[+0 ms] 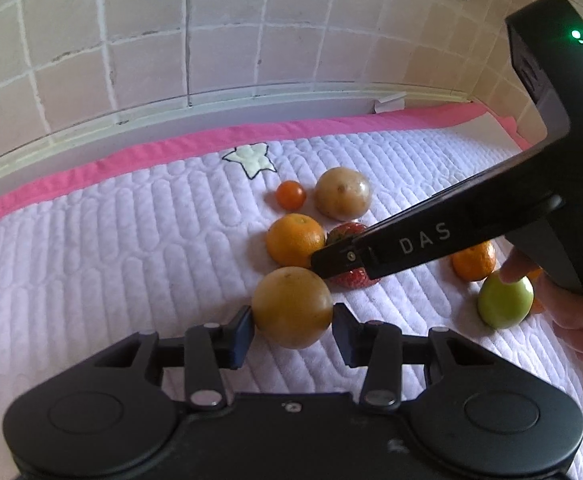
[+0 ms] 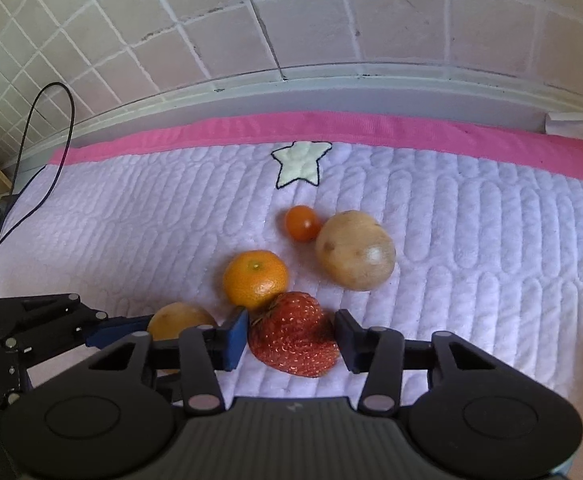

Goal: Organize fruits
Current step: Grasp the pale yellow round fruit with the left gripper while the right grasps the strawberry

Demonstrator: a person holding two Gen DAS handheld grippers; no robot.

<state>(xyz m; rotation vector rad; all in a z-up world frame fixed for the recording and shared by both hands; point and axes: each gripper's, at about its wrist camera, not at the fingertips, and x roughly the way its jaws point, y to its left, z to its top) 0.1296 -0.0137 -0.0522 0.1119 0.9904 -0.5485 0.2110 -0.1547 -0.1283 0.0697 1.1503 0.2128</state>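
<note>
My left gripper (image 1: 292,330) is shut on a round yellow-brown fruit (image 1: 291,307); it also shows in the right wrist view (image 2: 179,321). My right gripper (image 2: 291,340) sits around a red strawberry (image 2: 294,335), its pads at both sides of the berry, small gaps showing. In the left wrist view the right gripper (image 1: 333,260) lies over the strawberry (image 1: 351,280). An orange mandarin (image 2: 255,279) lies just beyond, then a pale potato-like fruit (image 2: 355,250) and a small orange tomato (image 2: 301,223).
Everything lies on a white quilted mat (image 2: 471,240) with a pink border and a star patch (image 2: 299,163). A second mandarin (image 1: 473,262) and a green fruit (image 1: 505,302) lie to the right. A tiled wall (image 2: 291,20) stands behind. A black cable (image 2: 51,140) hangs at left.
</note>
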